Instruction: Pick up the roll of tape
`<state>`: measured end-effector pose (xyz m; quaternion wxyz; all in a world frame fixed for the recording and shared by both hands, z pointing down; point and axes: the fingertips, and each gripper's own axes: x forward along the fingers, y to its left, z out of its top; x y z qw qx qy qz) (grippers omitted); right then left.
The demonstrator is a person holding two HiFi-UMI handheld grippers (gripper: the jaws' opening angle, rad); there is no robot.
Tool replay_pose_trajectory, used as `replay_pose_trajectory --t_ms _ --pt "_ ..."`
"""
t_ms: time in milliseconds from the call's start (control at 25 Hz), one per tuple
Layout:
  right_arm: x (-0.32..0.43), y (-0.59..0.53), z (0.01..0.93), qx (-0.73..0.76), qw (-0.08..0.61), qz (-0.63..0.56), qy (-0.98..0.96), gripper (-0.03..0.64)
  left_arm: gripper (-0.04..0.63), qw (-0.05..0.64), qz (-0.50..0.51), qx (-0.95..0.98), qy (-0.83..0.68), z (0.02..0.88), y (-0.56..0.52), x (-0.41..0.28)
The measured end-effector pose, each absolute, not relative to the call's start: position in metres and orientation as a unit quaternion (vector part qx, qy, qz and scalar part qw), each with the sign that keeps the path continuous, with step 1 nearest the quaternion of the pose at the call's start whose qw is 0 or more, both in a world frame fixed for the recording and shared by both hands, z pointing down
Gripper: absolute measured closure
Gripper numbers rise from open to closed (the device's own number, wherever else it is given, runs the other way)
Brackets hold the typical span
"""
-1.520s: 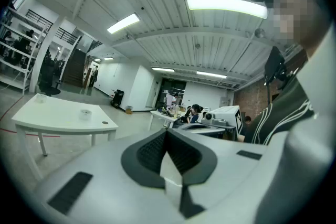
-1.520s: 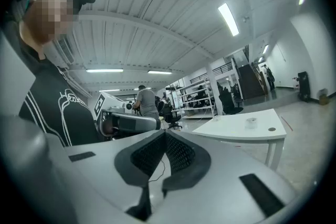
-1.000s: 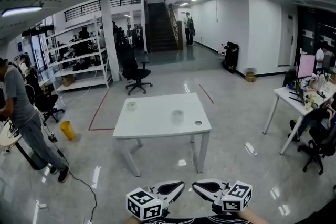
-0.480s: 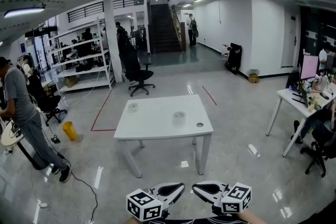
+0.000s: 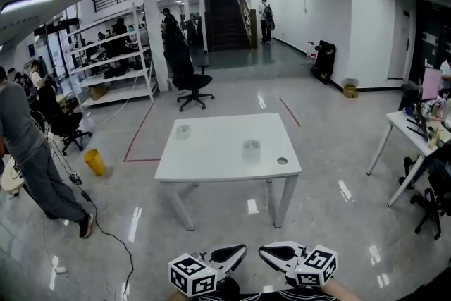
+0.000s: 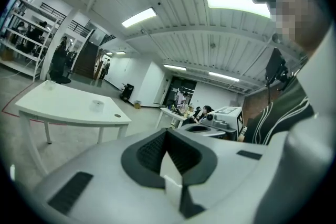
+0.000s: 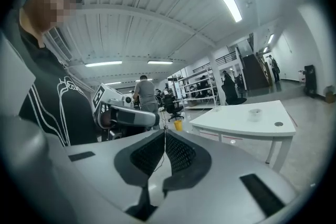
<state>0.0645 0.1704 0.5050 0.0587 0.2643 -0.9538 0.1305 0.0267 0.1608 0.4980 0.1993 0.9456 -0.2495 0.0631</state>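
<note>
A translucent roll of tape [image 5: 251, 149] stands on the white table [image 5: 211, 158] right of its middle, and a second pale roll [image 5: 183, 130] lies near the far left corner. Both grippers hang low at the head view's bottom edge, well short of the table, tips turned toward each other. My left gripper [image 5: 236, 252] is shut with nothing in it; its own view shows the closed jaws [image 6: 167, 132] and the roll [image 6: 97, 104] far off. My right gripper [image 5: 271, 252] is shut and empty too [image 7: 165, 134], with the roll [image 7: 255, 112] distant.
A dark round hole [image 5: 282, 161] sits in the table's near right corner. A person [image 5: 28, 151] stands at the left beside a yellow bin [image 5: 93, 161]. A cable [image 5: 106, 236] trails over the floor. A black chair [image 5: 187, 74] stands behind the table, a desk [image 5: 416, 130] at right.
The table has grown larger and nearer in the head view, and the view has tipped down. Both grippers keep their place at the bottom edge, still shut.
</note>
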Motion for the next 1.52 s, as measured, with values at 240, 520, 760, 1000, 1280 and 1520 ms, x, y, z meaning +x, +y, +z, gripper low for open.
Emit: replay_pose_trajectory --t_ms 240,520,760,1000,1280,1520 --pt "0.043 0.070 0.515 0.285 0.069 0.141 -0.945 0.603 0.592 0.211 0.070 0.941 -0.257 0.511 0.056 -0.008" --pt "0.006 -0.055 0.508 0.310 0.081 0.137 -0.937 0.603 0.592 0.204 0.064 0.946 -0.244 0.501 -0.075 -0.048" --pt "-0.007 -0.125 0.502 0.345 0.095 0.134 -0.924 0.603 0.592 0.198 0.066 0.952 -0.226 0.498 -0.151 -0.069" --pt "0.005 -0.163 0.519 0.347 0.107 0.130 -0.923 0.603 0.592 0.208 0.077 0.955 -0.195 0.511 -0.193 -0.045" --pt "0.041 -0.230 0.527 0.365 0.112 0.132 -0.915 0.603 0.592 0.208 0.086 0.955 -0.194 0.510 -0.255 -0.020" --pt "0.057 -0.262 0.538 0.356 0.129 0.124 -0.917 0.603 0.592 0.210 0.086 0.953 -0.198 0.511 -0.294 0.003"
